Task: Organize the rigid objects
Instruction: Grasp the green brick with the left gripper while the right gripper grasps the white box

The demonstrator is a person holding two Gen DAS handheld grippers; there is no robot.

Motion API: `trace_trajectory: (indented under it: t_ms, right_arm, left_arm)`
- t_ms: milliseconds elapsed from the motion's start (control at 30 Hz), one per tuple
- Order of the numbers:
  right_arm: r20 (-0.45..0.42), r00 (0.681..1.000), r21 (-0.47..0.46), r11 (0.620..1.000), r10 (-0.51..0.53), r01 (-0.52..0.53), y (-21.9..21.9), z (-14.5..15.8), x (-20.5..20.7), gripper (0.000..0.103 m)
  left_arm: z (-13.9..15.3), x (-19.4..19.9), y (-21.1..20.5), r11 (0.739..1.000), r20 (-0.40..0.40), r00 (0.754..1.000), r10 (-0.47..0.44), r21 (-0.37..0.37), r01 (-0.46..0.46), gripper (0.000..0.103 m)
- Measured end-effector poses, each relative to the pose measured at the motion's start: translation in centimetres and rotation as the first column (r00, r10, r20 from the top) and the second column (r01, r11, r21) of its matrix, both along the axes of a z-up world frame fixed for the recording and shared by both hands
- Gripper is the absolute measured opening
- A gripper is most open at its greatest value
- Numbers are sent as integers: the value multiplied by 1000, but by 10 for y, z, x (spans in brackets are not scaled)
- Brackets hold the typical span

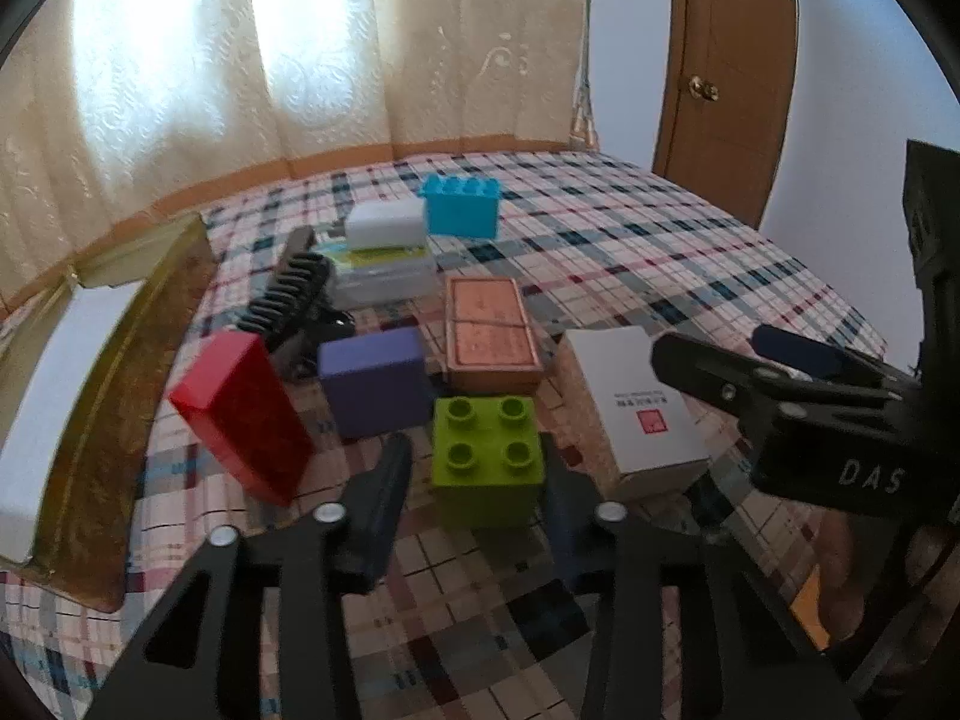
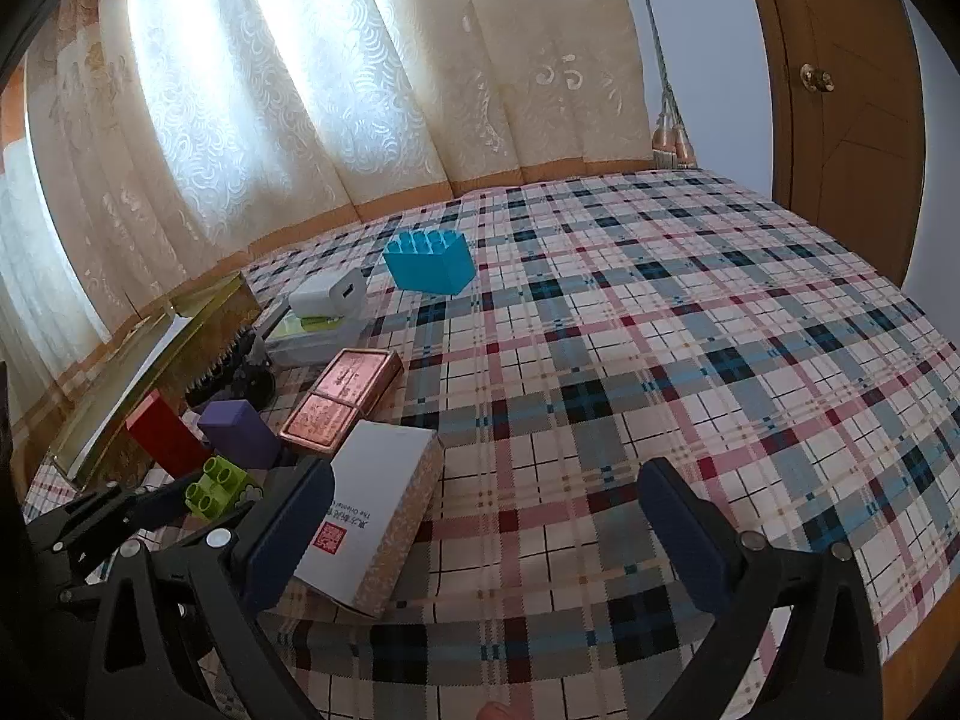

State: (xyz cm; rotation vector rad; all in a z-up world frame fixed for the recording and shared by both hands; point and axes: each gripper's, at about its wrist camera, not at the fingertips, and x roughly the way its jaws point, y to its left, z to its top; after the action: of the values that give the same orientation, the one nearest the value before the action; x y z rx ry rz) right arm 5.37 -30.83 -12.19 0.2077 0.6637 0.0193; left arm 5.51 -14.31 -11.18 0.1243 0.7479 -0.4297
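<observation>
Fingers of the left gripper [image 1: 478, 456] flank the green block [image 1: 486, 462], one on each side. They are not clamped on it. A sliver of plaid cloth shows between the left-hand finger [image 1: 384, 492] and the block's side. The other finger sits so close to the opposite side that I cannot tell whether it touches. The block stands upright on the tabletop [image 1: 660, 240] with its four studs up, close to the near edge of the cluster of things.

Just behind the green block lies a purple block [image 1: 375, 378]. To that one's left a red block [image 1: 240, 414] stands tilted, with its upper end leaning toward the far left. Right of the purple block, and near it, a copper-coloured tin [image 1: 489, 333] lies flat. A white box [image 1: 630, 408] with a red seal printed on it lies right of the green block, just beside it.

Farther back a black comb [image 1: 288, 294] rests at an angle beside a clear case [image 1: 387, 276], and a white charger [image 1: 384, 225] sits on top of the case. A blue block [image 1: 461, 207] stands behind them, studs up, near the charger. At the left edge of the tabletop lies an open gold-rimmed tray [image 1: 120, 360] with a white inside.

The right gripper [image 2: 489, 540] hangs low over the cloth with its fingers spread wide and nothing held. The white box lies against, or just beside, its left-hand finger, and bare plaid cloth fills the rest of the gap. Pale curtains [image 1: 240, 60] hang behind the tabletop, and a brown door [image 1: 720, 60] stands to the right.
</observation>
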Motion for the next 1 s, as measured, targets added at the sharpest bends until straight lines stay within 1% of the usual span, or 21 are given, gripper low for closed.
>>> trace_trajectory:
  t_ms: [33, 133, 200, 267, 300, 367, 467, 500, 600, 733, 833, 867, 900, 967, 1000]
  right_arm:
    - [-1, 1000, 0, 1000, 1, -1, 1, 0, 0, 102]
    - [-3, 1000, -8, 1000, 12, -12, 6, -1, 1, 102]
    - [-2, 1000, -20, 1000, 17, -17, 10, -1, 2, 102]
    - [-3, 1000, -36, 999, 25, -25, 16, 0, 3, 102]
    - [6, 999, -43, 998, 51, -51, 19, 1, 3, 102]
    - [8, 998, -59, 996, 63, -63, 27, 1, 3, 102]
    - [13, 997, -75, 994, 76, -75, 35, 3, 2, 102]
    - [11, 997, -87, 994, 73, -71, 38, 4, 2, 101]
    - [9, 997, -131, 989, 76, -75, 45, 5, 1, 92]
    - [-25, 996, -153, 984, 88, -91, 52, -2, 6, 88]
    - [-49, 994, -196, 975, 99, -107, 61, -7, 10, 76]
    - [-60, 992, -197, 973, 111, -121, 63, -8, 12, 74]
    - [-68, 990, -186, 973, 123, -133, 63, -9, 13, 69]
    - [-85, 987, -170, 974, 137, -149, 63, -12, 17, 57]
    - [-93, 987, -179, 973, 132, -147, 64, -13, 18, 45]
  left_arm:
    - [-1, 0, 0, 1000, -3, 1000, -5, -2, 5, 31]
    - [0, -1, 0, 1000, 7, 1000, -9, -9, 9, 30]
    - [3, -2, 4, 1000, 25, 1000, 12, -12, -12, 30]
    - [6, -5, 6, 1000, 56, 998, 29, 7, -29, 30]
    - [7, -7, 7, 999, 80, 996, 41, 24, -43, 30]
    - [10, -11, 10, 996, 122, 991, 62, 51, -69, 30]
    - [10, -9, 21, 996, 116, 990, 82, 29, -86, 30]
    - [10, -9, 25, 996, 116, 989, 87, 21, -90, 30]
    - [12, -9, 34, 993, 130, 985, 113, 3, -115, 30]
    - [11, -8, 39, 992, 120, 985, 126, -14, -126, 30]
    - [11, -10, 38, 992, 131, 984, 123, -10, -123, 30]
    - [11, -9, 39, 992, 129, 984, 123, -15, -122, 30]
    - [11, -9, 39, 993, 126, 984, 122, -18, -120, 30]
    - [11, -9, 40, 993, 126, 985, 119, -22, -117, 30]
    - [11, -10, 41, 993, 129, 984, 119, -21, -117, 30]
